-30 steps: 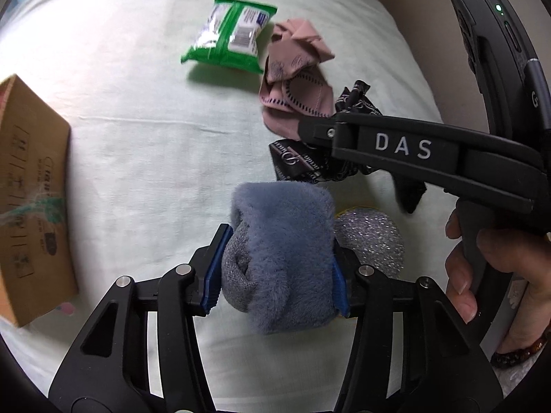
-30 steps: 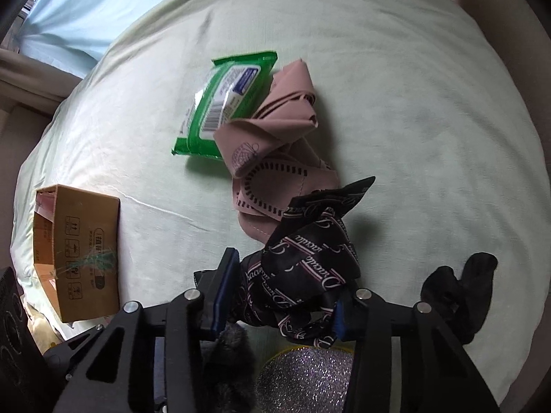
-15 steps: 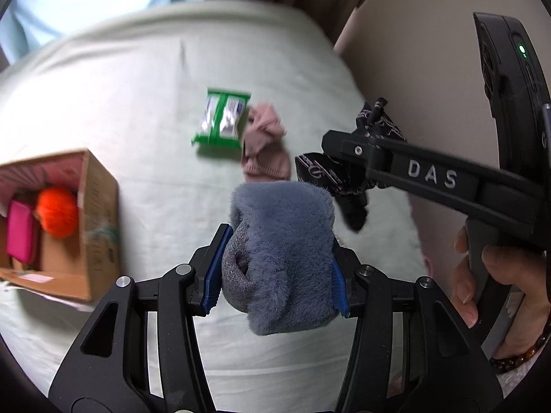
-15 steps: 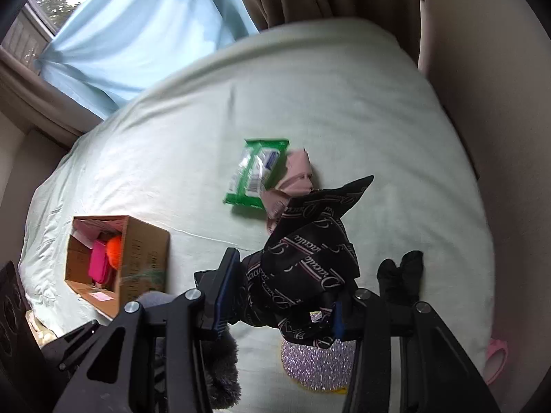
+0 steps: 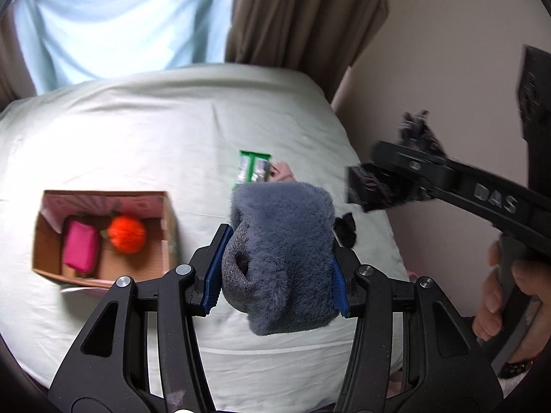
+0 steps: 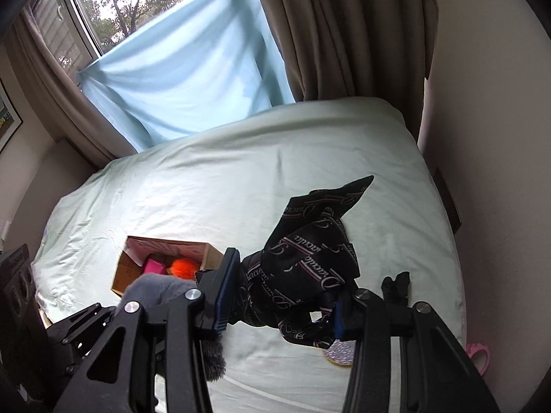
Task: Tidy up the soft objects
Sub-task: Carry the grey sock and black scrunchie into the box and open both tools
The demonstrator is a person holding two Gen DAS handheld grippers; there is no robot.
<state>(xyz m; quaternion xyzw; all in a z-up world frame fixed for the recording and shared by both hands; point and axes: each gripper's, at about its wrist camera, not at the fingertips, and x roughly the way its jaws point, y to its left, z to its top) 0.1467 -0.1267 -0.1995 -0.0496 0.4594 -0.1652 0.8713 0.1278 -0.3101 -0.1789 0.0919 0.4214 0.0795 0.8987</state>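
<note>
My left gripper [image 5: 275, 272] is shut on a fuzzy blue-grey sock [image 5: 280, 251] and holds it high above the bed. My right gripper [image 6: 280, 297] is shut on a black patterned scarf [image 6: 310, 258], also lifted; it shows at the right of the left wrist view [image 5: 382, 186]. An open cardboard box [image 5: 168, 227] lies on the bed to the left, with a pink item [image 5: 81, 246] and an orange pompom [image 5: 126, 234] inside. The box also shows in the right wrist view [image 6: 124, 272].
On the pale green bed [image 5: 137, 130] lie a green wipes pack [image 5: 253, 167], a pink cloth [image 5: 284, 172], a black sock [image 6: 396, 287] and a glittery silver disc [image 6: 339, 352]. A wall runs along the right; curtains and a window stand behind.
Both grippers have risen well above the bed with their loads. The box and its contents have come into view.
</note>
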